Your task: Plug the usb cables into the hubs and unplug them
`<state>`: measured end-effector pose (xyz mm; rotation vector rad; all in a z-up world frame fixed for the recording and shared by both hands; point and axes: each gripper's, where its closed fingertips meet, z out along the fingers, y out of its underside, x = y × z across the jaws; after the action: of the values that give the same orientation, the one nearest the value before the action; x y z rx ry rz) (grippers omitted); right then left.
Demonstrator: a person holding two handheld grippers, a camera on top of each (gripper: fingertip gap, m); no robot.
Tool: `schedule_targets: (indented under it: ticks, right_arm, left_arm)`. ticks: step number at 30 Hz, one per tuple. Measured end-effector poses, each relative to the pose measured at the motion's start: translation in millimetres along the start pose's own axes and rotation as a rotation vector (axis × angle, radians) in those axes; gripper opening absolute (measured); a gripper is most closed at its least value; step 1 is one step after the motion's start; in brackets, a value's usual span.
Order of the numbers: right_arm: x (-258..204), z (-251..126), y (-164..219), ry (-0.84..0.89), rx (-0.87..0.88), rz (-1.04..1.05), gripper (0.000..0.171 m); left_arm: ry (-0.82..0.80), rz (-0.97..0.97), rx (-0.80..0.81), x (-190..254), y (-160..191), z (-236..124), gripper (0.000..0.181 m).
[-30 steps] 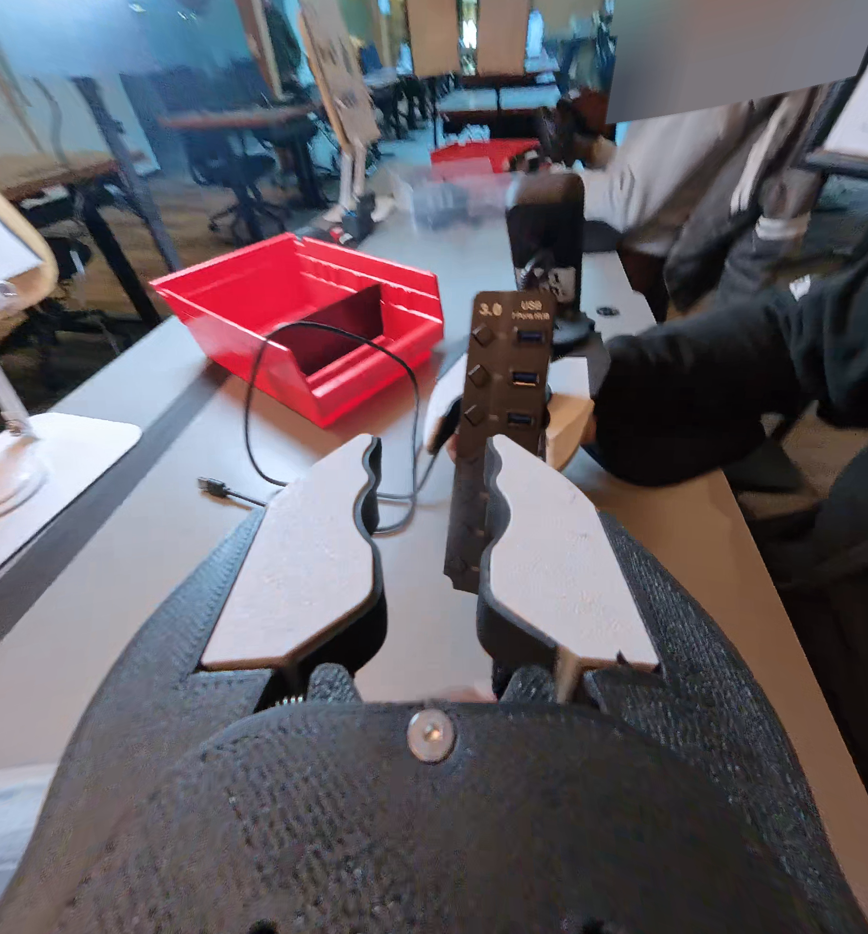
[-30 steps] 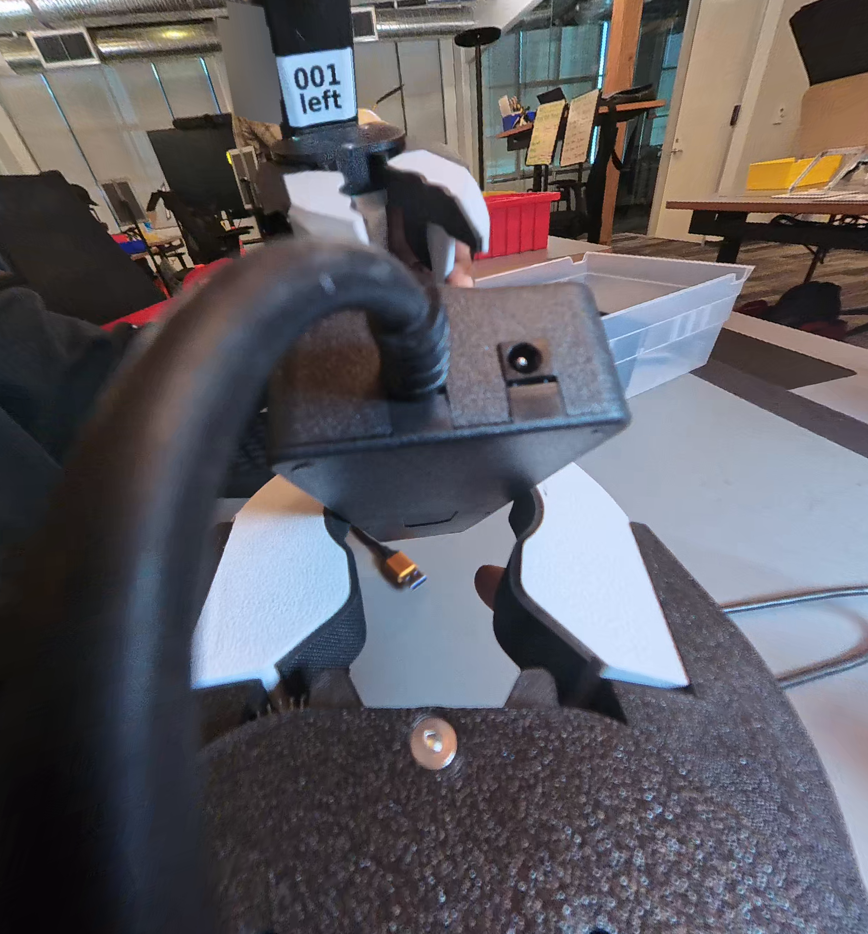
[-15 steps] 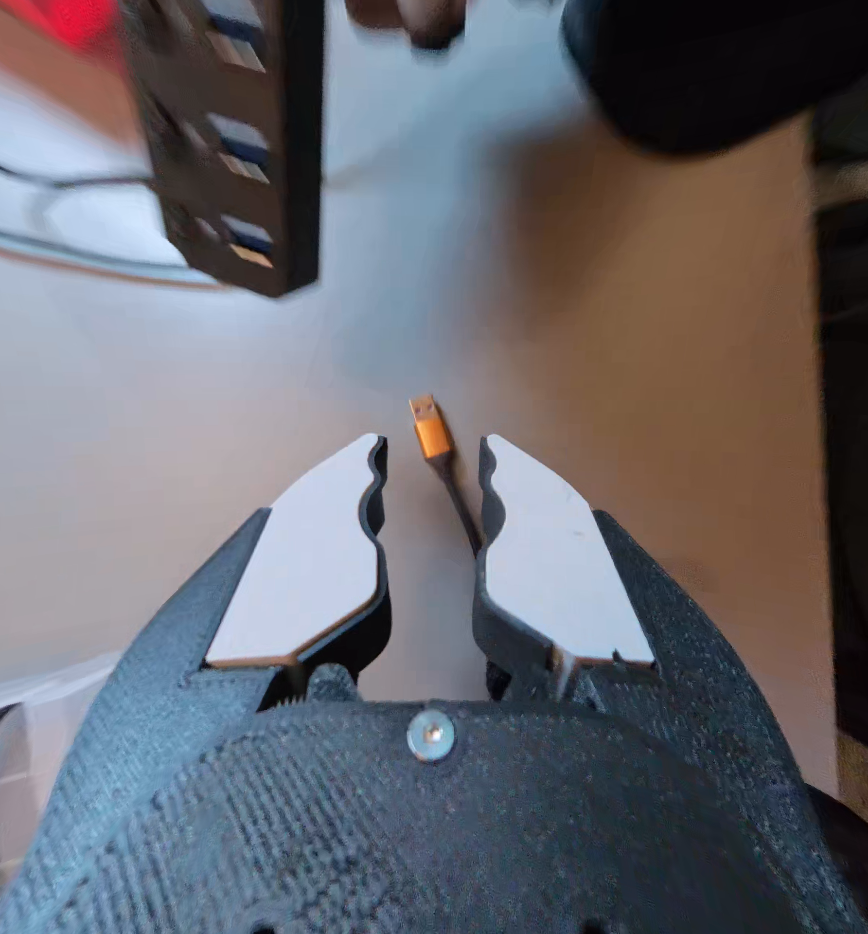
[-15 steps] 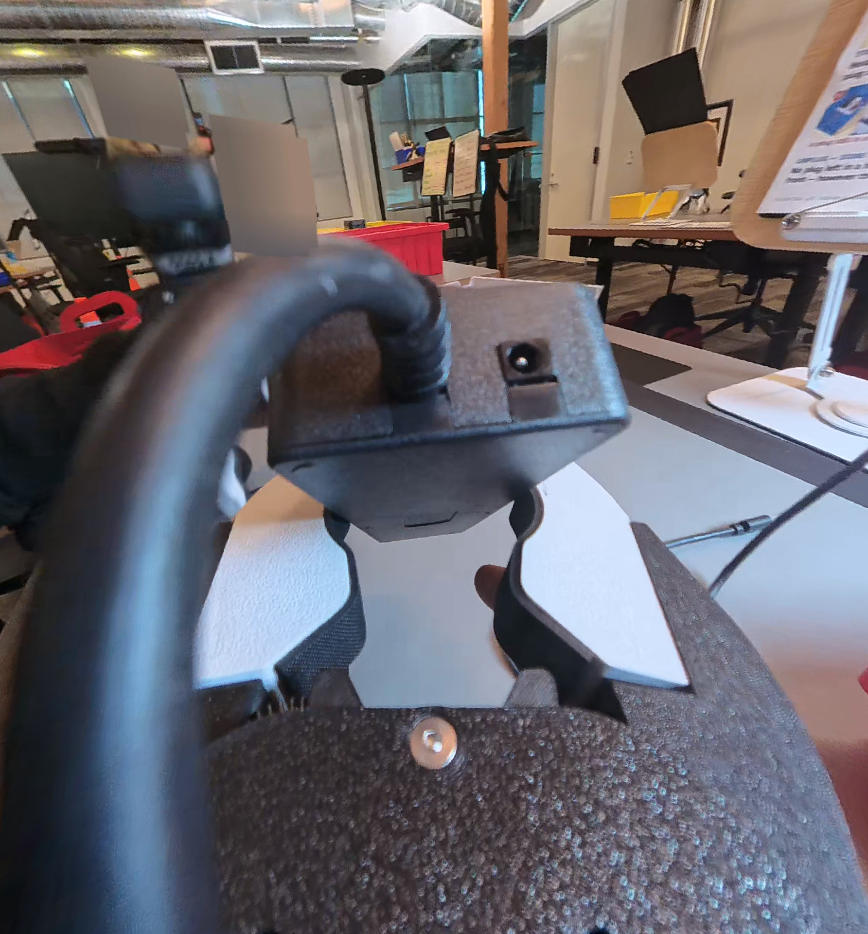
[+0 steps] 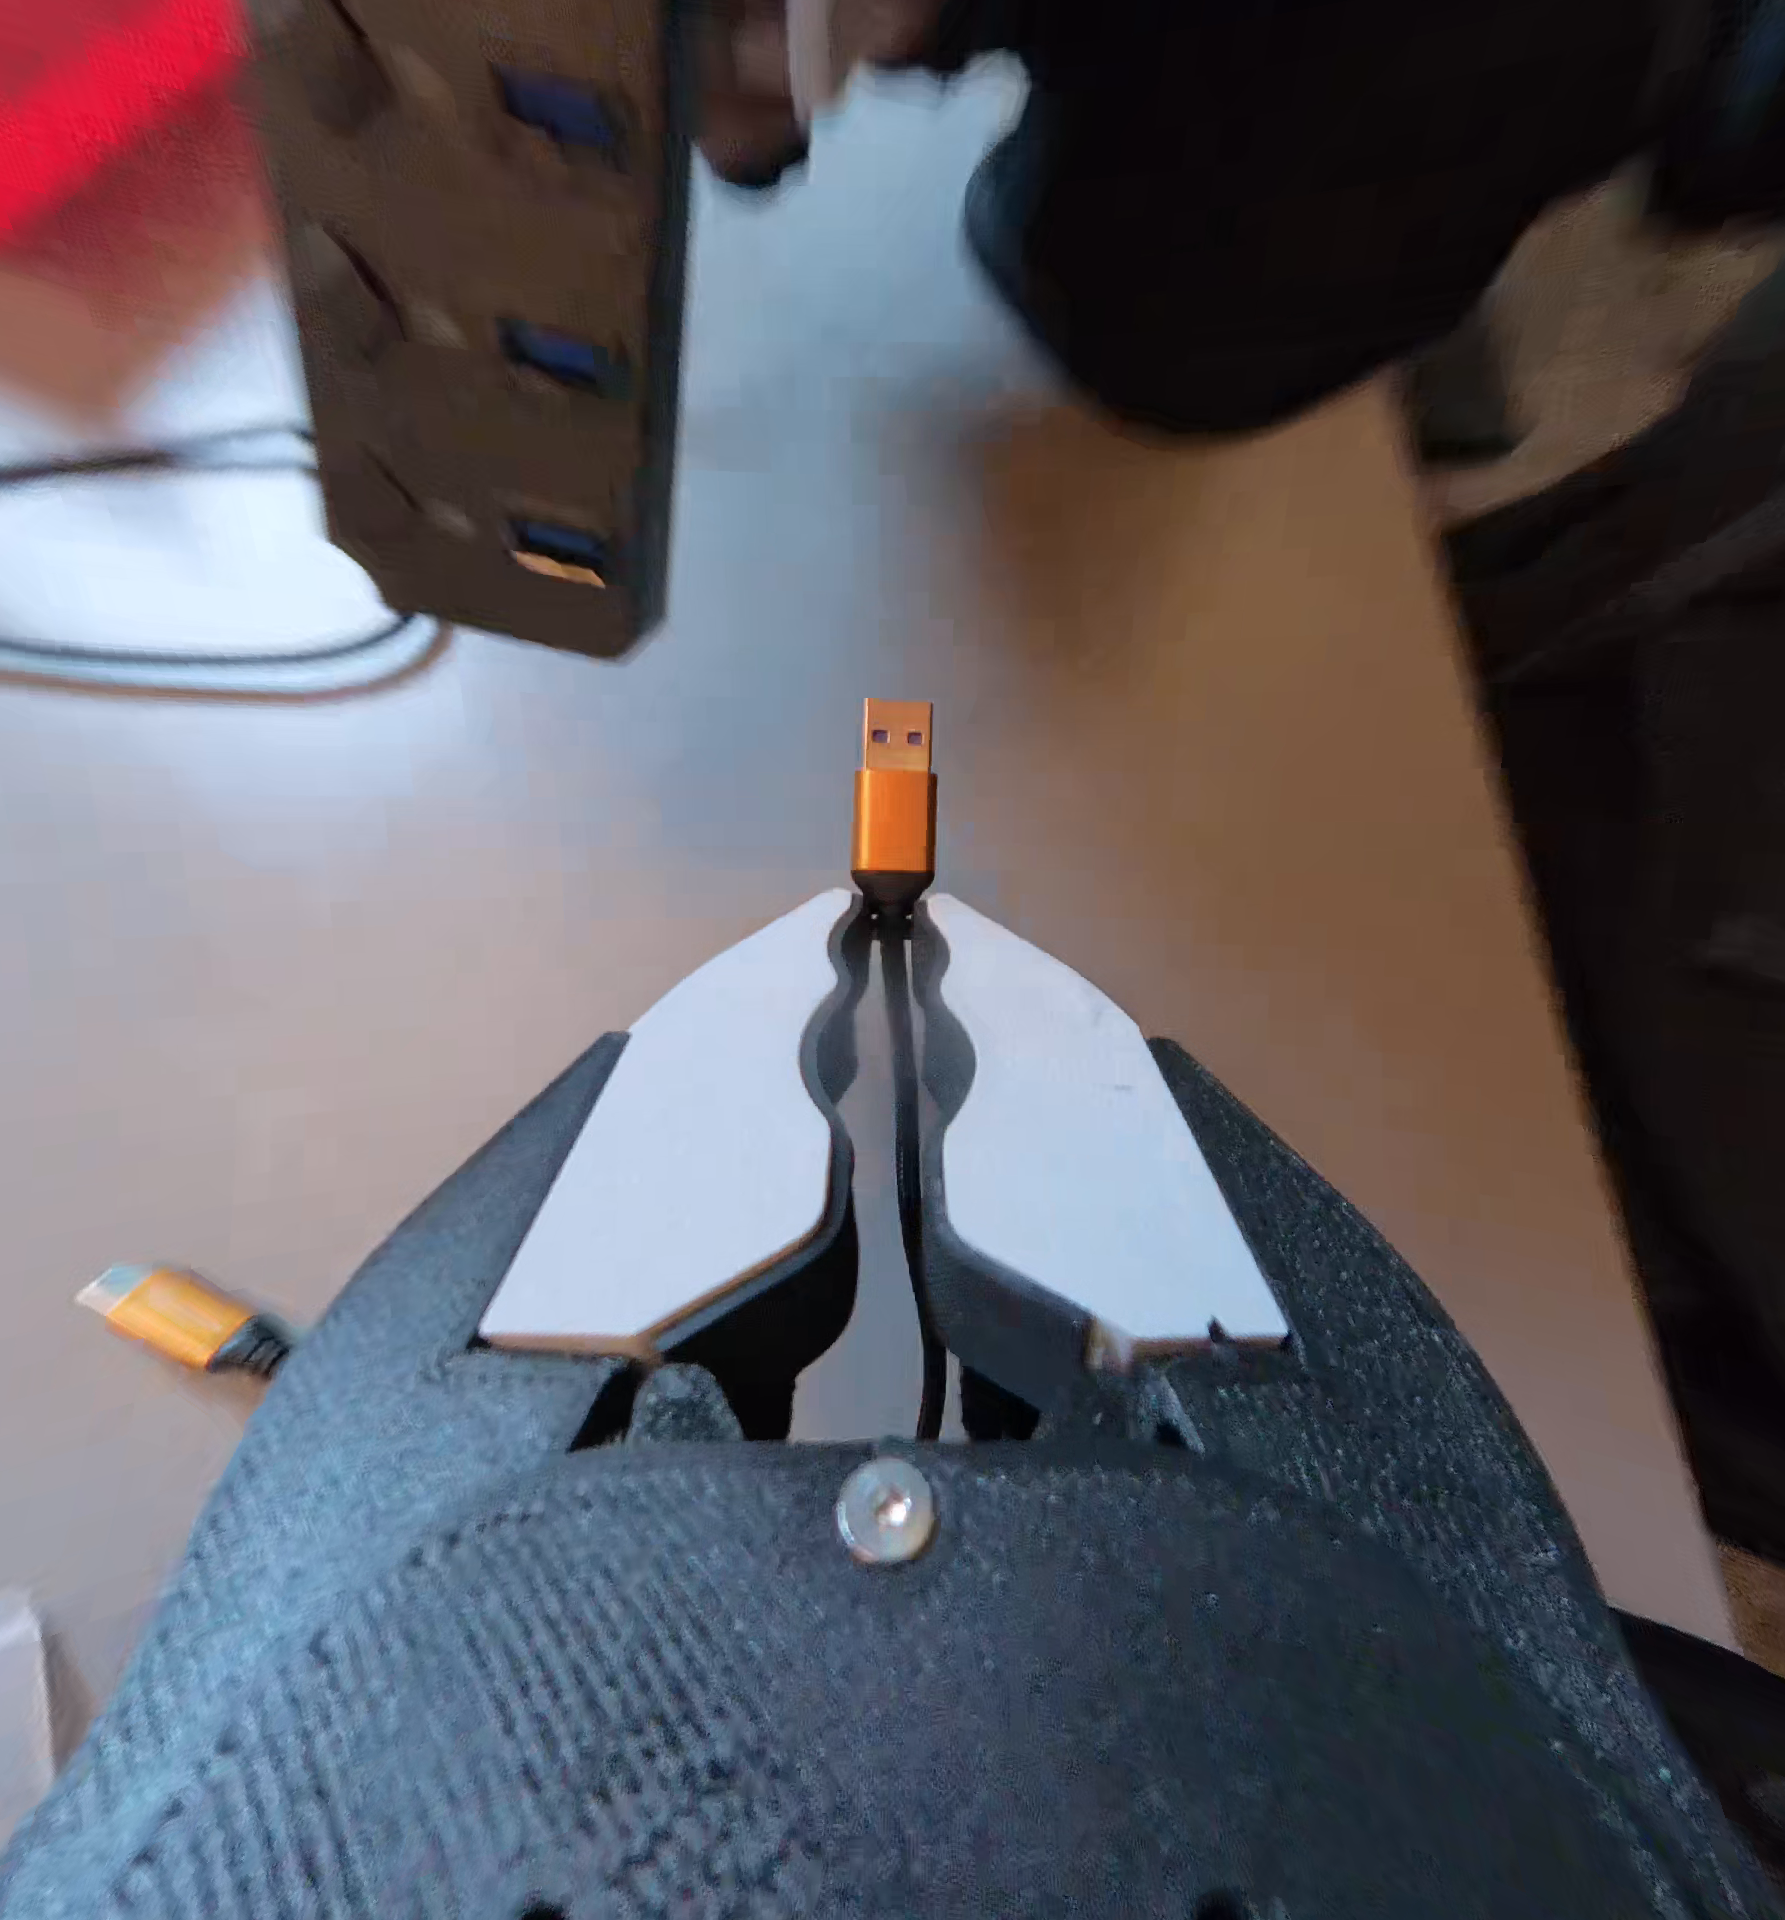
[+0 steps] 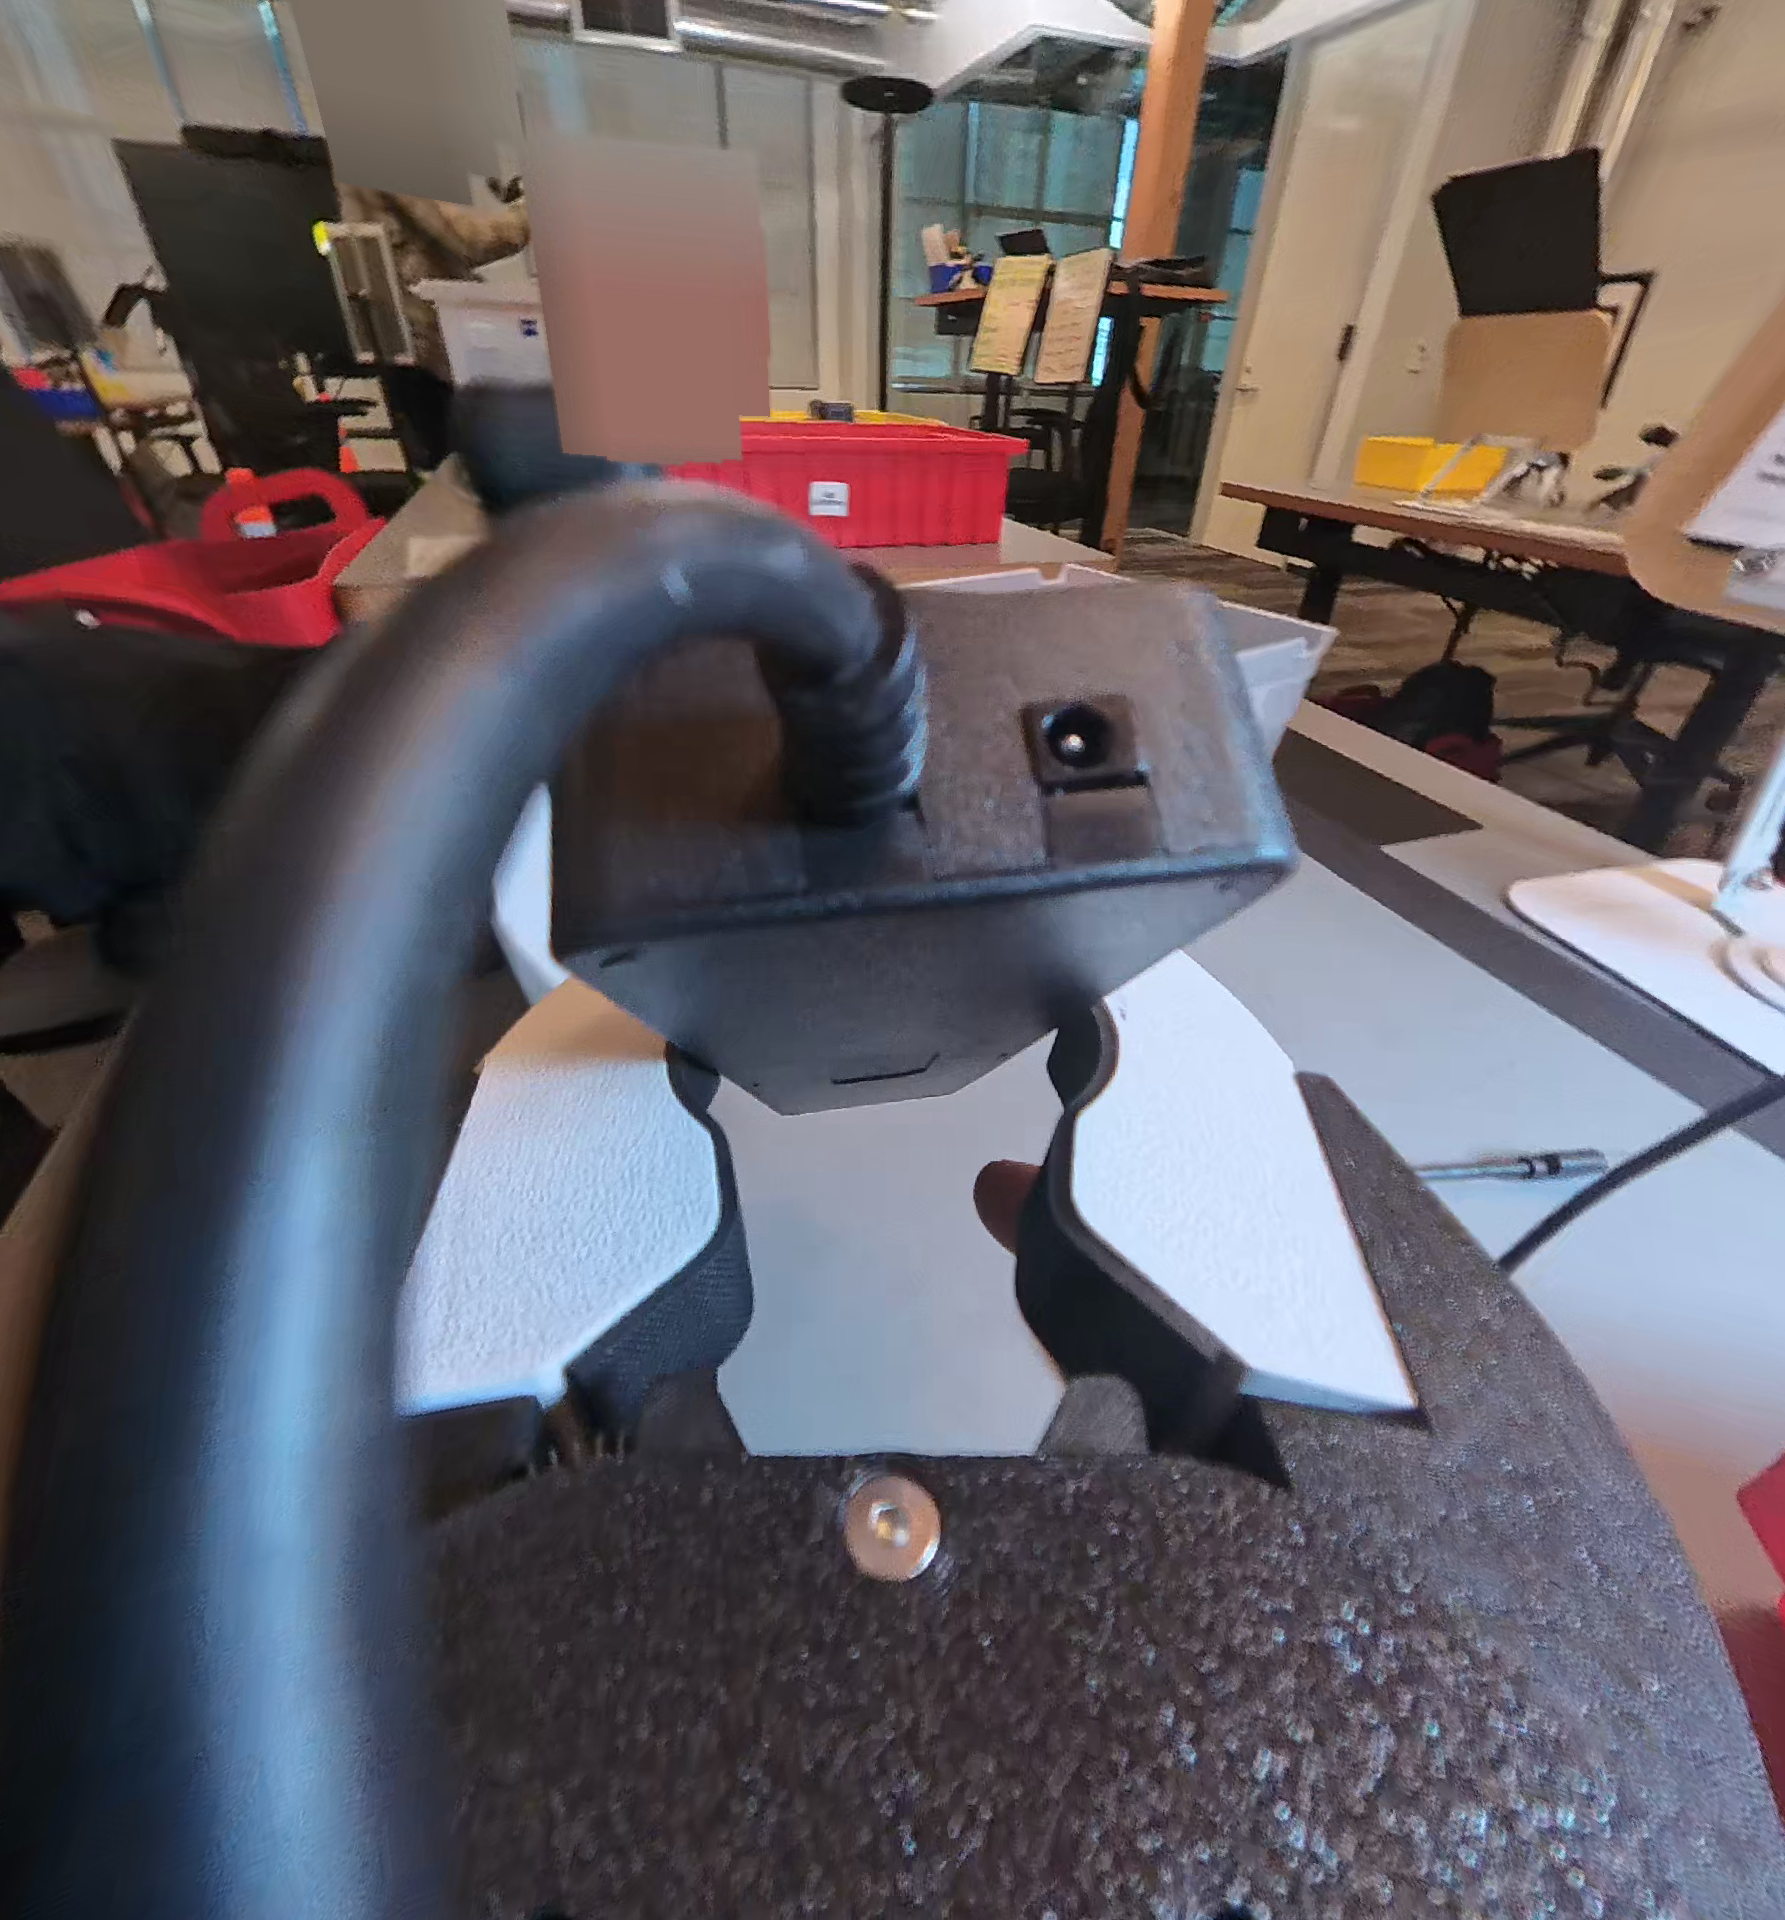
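In the left wrist view, my left gripper (image 5: 893,909) is shut on a black cable just behind its orange USB plug (image 5: 896,810). The plug sticks out forward past the fingertips. The black USB hub (image 5: 493,312) hangs blurred at the upper left, its blue ports facing me, a short way from the plug. A second orange plug (image 5: 166,1320) lies on the table at the lower left. In the right wrist view, my right gripper (image 6: 888,1039) is shut on the hub (image 6: 909,831). The hub's thick black cable (image 6: 348,935) arcs over to the left, and the hub hides the fingertips.
A thin black cable (image 5: 192,665) loops on the table under the hub. A person's dark sleeve (image 5: 1283,208) fills the right side. A red bin (image 6: 867,488), a clear bin (image 6: 1272,665), a white lamp base (image 6: 1646,935) and a metal-tipped cable (image 6: 1532,1164) are beyond.
My left gripper has swung down from the hub to the orange plug's cable and shut on it. The hub now looms closer. The right gripper keeps hold of the hub and has turned slightly.
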<state>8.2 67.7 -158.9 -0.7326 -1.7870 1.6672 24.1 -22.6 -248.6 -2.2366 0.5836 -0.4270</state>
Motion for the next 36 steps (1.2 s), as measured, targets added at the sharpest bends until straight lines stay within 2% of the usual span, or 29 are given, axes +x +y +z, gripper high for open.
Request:
schedule_targets:
  ticks: [1,3,6,9,13,17,20,23,26,29,32,36]
  right_arm:
    - [-4.7,-1.5,-1.4,-0.018,-0.008,-0.028,0.063]
    - [-13.0,-4.3,-3.0,-0.046,-0.024,-0.078,0.063]
    - [-21.9,-4.1,-0.7,-0.069,-0.059,-0.134,0.063]
    - [-31.5,1.9,8.9,-0.09,-0.118,-0.195,0.063]
    - [-41.9,12.8,22.2,-0.09,-0.193,-0.299,0.063]
    - [-47.2,19.6,25.6,-0.097,-0.206,-0.324,0.063]
    - [-46.0,20.0,26.4,-0.086,-0.208,-0.327,0.063]
    - [-39.3,18.4,27.1,-0.051,-0.214,-0.329,0.063]
    - [-22.7,15.6,23.0,0.032,-0.207,-0.33,0.062]
    - [-3.5,10.5,16.0,0.12,-0.182,-0.304,0.063]
    - [7.7,2.7,7.3,0.171,-0.138,-0.27,0.063]
    - [14.7,-4.9,-2.0,0.188,-0.09,-0.225,0.063]
  left_arm:
    - [0.039,0.002,0.076,4.5,-11.0,-10.9,0.007]
    - [0.07,-0.011,0.217,8.9,-31.2,-30.2,0.007]
    - [0.052,-0.014,0.255,8.7,-38.3,-39.4,0.007]
    - [-0.005,-0.021,0.192,4.2,-38.4,-32.6,0.007]
    - [-0.097,0.01,0.018,2.4,-42.6,-22.1,0.007]
    - [-0.127,0.077,-0.105,2.7,-53.2,-22.4,0.007]
    - [-0.111,0.095,-0.149,3.3,-58.0,-22.1,0.007]
    - [-0.134,0.097,-0.115,-3.0,-69.6,-31.0,0.007]
    - [-0.272,0.094,-0.002,-26.0,-95.7,-66.8,0.008]
    - [-0.334,0.079,0.237,-34.6,-130.8,-111.1,0.007]
    - [-0.093,-0.026,0.59,-5.1,-155.0,-146.2,0.007]
    - [0.3,-0.108,0.848,45.9,-146.5,-167.6,0.007]
